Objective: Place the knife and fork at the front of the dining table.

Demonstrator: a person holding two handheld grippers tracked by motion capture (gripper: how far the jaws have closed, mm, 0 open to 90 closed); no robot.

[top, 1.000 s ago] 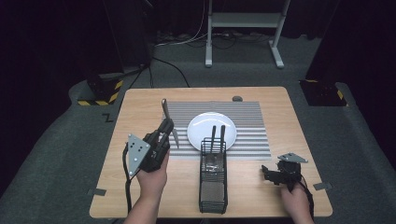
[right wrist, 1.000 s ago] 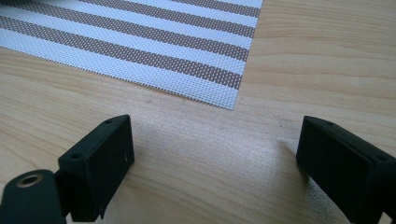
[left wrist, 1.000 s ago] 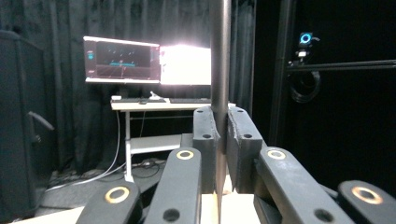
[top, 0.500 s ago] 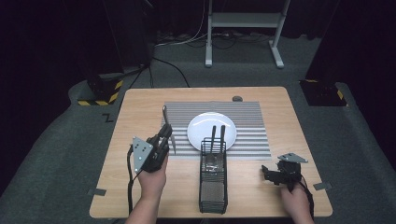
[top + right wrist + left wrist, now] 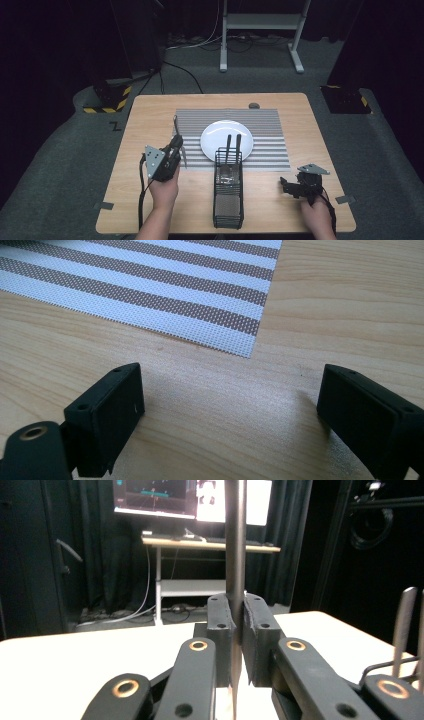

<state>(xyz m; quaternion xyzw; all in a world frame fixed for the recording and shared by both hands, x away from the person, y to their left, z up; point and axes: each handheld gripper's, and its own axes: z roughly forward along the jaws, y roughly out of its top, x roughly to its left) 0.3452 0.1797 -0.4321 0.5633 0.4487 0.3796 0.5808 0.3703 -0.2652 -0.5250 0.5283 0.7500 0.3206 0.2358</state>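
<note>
A knife (image 5: pixel 176 135) is pinched upright between the pads of the left hand-held gripper (image 5: pixel 174 149), just left of the plate (image 5: pixel 215 140), while the right hand-held gripper (image 5: pixel 292 186) is held spread above the bench (image 5: pixel 280 210).

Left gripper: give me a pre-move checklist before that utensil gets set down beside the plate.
1. Left gripper clamped on the utensil: ok.
2. Utensil upright in the jaws: ok.
3. Placemat left of the plate bare for it: ok.
4. Which kind of utensil it is: cannot tell.
5. Right gripper open and resting apart from the caddy: ok.
</note>
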